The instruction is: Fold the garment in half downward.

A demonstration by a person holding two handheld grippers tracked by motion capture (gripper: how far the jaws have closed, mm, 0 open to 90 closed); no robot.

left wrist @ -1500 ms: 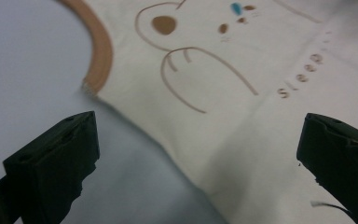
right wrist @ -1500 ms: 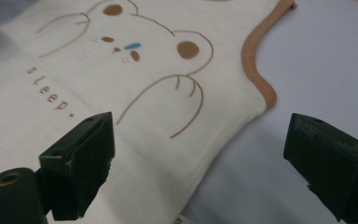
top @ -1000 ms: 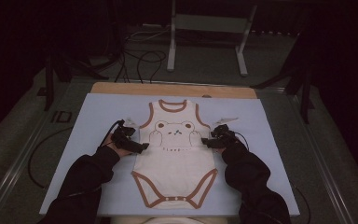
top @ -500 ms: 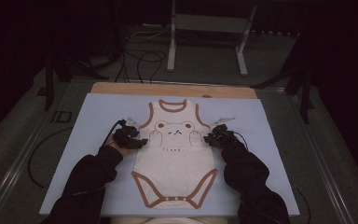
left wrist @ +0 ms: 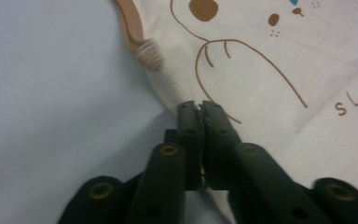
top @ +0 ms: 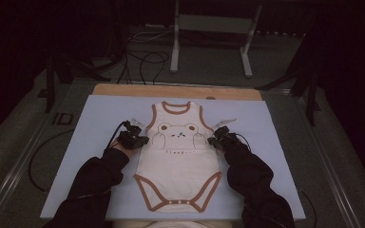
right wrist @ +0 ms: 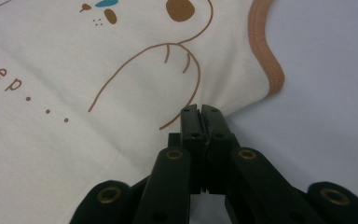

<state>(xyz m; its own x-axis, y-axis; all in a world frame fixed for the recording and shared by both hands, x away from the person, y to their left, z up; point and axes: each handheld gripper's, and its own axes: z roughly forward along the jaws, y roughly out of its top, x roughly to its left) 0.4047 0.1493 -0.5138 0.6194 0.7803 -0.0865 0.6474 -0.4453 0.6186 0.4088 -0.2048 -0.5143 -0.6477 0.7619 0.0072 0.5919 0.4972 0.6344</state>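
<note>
A cream baby bodysuit (top: 178, 161) with brown trim and a bear print lies flat on a pale blue mat (top: 100, 118). My left gripper (top: 140, 141) sits at its left side seam just below the armhole. Its jaws have just been closing, and in the left gripper view the left gripper (left wrist: 199, 106) is shut on the edge of the bodysuit (left wrist: 270, 70). My right gripper (top: 212, 140) is at the opposite side seam. Its jaws have also just been closing, and the right gripper (right wrist: 200, 109) pinches the bodysuit (right wrist: 74, 70) below the brown armhole trim.
A wooden board (top: 123, 89) shows beyond the mat's far edge. Behind the table stand a metal frame (top: 209, 42) and loose cables (top: 142, 61) on the floor. Bare mat stretches to either side of the garment.
Both hands stay almost where they were at the bodysuit's sides. The left gripper has edged slightly toward the cloth.
</note>
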